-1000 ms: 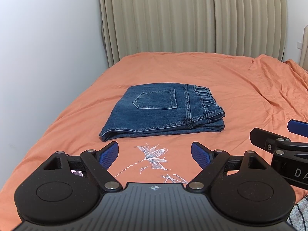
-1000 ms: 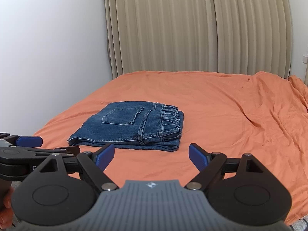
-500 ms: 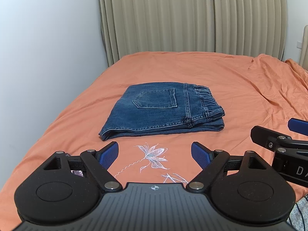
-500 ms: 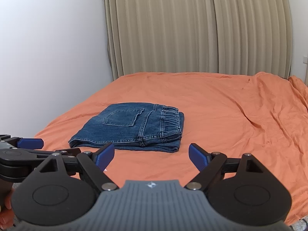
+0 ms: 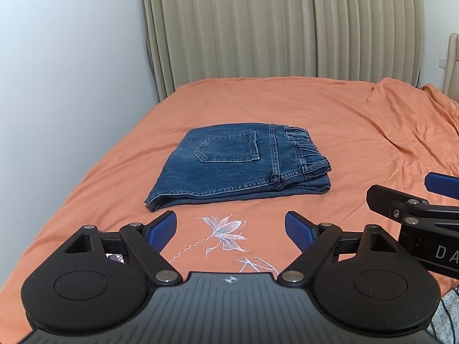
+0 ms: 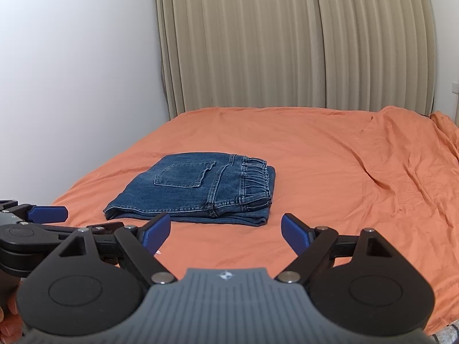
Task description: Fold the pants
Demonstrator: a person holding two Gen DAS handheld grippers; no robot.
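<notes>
Blue denim pants lie folded into a compact rectangle on the orange bed sheet, back pocket up, waistband to the right. They also show in the right wrist view. My left gripper is open and empty, held above the sheet in front of the pants. My right gripper is open and empty, also short of the pants. Each gripper shows at the edge of the other's view: the right one and the left one.
A white flower embroidery marks the sheet near the left gripper. A white wall runs along the bed's left side. Beige curtains hang behind the bed. The sheet is wrinkled at the right.
Both grippers have drawn back and risen slightly, so the pants sit a little lower in the views. The pants have not moved. Jaws stay open.
</notes>
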